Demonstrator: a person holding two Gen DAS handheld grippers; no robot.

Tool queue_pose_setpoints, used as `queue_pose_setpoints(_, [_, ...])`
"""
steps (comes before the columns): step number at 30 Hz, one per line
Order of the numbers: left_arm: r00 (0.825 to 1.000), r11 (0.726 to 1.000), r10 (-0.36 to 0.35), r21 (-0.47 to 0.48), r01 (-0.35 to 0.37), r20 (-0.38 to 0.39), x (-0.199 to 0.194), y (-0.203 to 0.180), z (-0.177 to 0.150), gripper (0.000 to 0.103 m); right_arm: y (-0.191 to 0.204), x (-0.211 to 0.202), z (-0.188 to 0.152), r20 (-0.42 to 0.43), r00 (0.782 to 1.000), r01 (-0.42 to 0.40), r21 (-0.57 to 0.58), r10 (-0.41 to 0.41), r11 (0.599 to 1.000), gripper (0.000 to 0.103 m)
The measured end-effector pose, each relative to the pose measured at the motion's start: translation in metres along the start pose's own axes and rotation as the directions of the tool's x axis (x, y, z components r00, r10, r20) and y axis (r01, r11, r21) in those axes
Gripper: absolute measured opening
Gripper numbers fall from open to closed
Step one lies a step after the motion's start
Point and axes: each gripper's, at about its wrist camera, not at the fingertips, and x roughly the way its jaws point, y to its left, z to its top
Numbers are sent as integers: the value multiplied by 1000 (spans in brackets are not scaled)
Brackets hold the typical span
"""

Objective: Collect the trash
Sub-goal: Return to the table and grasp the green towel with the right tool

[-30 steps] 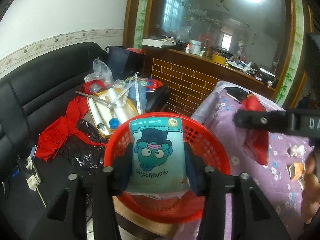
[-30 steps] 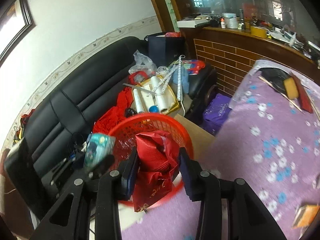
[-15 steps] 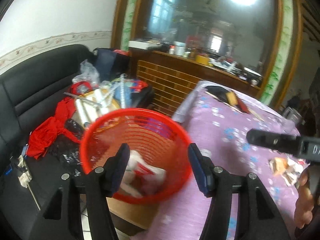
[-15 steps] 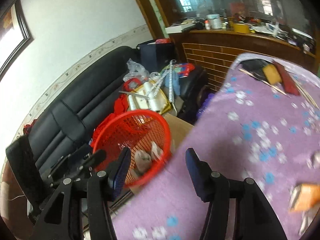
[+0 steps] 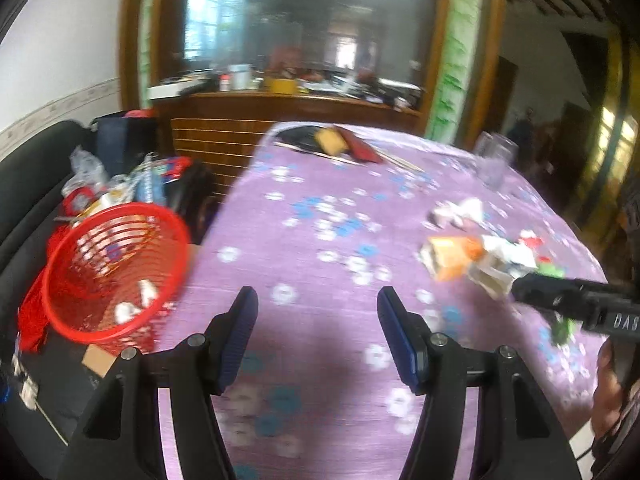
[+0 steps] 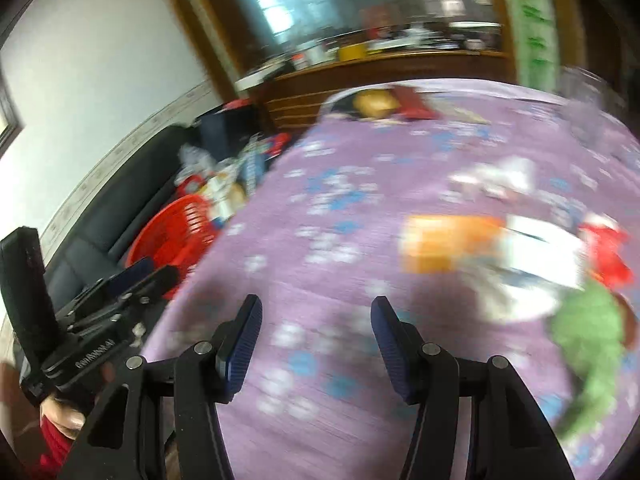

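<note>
**Both grippers dropped their loads and swung back to the table**

A second ago each gripper held a packet over the red basket; now the left gripper (image 5: 318,334) and the right gripper (image 6: 316,342) are both over the purple flowered tablecloth (image 5: 320,240), and their jaws, which have just been opening, stand wide with nothing between them. In the left wrist view the red basket (image 5: 116,276) sits at nine o'clock, off the table edge, with pale scraps at its bottom. The remaining trash lies at about two o'clock: an orange carton (image 6: 448,244), white wrappers (image 6: 540,252), a red scrap (image 6: 608,252) and a green wrapper (image 6: 588,332), all bunched and touching. I'd say each hand should slow down, pick one separate piece at the pile's edge, and straddle it fully before squeezing; both views are blurred, so finer detail is unclear.
</note>
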Motion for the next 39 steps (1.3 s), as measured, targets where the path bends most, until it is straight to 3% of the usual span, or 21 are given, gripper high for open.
queue_pose_setpoints(3, [999, 998, -39, 58, 40, -21, 6, -30, 0, 62, -44, -31, -9, 51, 995, 79, 55, -82, 995, 63])
queue_pose_setpoints(5, [998, 993, -60, 95, 63, -36, 9, -47, -1, 64, -76, -50, -12, 85, 981, 167, 92, -175, 982, 68])
queue_pose_setpoints(9, [992, 979, -104, 167, 114, -70, 19, -83, 1, 65, -118, -56, -15, 68, 956, 276, 117, -285, 954, 71])
queue_pose_setpoints(13, [985, 961, -144, 222, 163, -99, 26, -111, 7, 68, -144, -38, -16, 5, 950, 311, 98, -313, 945, 70])
queue_pose_setpoints(18, [980, 946, -164, 264, 189, -114, 33, -132, 15, 70, -144, -17, -29, -35, 943, 332, 59, -331, 941, 70])
queue_pose_setpoints(20, [974, 935, -189, 282, 217, -124, 38, -141, 20, 73, -144, -13, -30, -27, 939, 343, 45, -342, 938, 62])
queue_pose_setpoints(21, [972, 929, -197, 293, 226, -127, 41, -145, 22, 73, -143, -14, -31, -27, 931, 365, 30, -364, 931, 50])
queue_pose_setpoints(24, [969, 904, -207, 354, 242, -135, 49, -166, 26, 74, -147, -23, -32, -8, 943, 333, 70, -334, 940, 44])
queue_pose_setpoints(29, [955, 865, -259, 404, 297, -147, 68, -205, 34, 78, -155, -56, -39, 59, 964, 249, 163, -261, 955, 43])
queue_pose_setpoints(35, [950, 859, -252, 409, 306, -182, 121, -232, 54, 78, -164, -85, -44, 111, 961, 224, 221, -253, 949, 43])
queue_pose_setpoints(37, [942, 851, -263, 410, 327, -207, 138, -235, 60, 78, -171, -92, -47, 122, 958, 223, 245, -258, 944, 43])
queue_pose_setpoints(39, [924, 834, -282, 409, 369, -260, 153, -237, 62, 78, -176, -98, -49, 129, 958, 216, 268, -257, 939, 43])
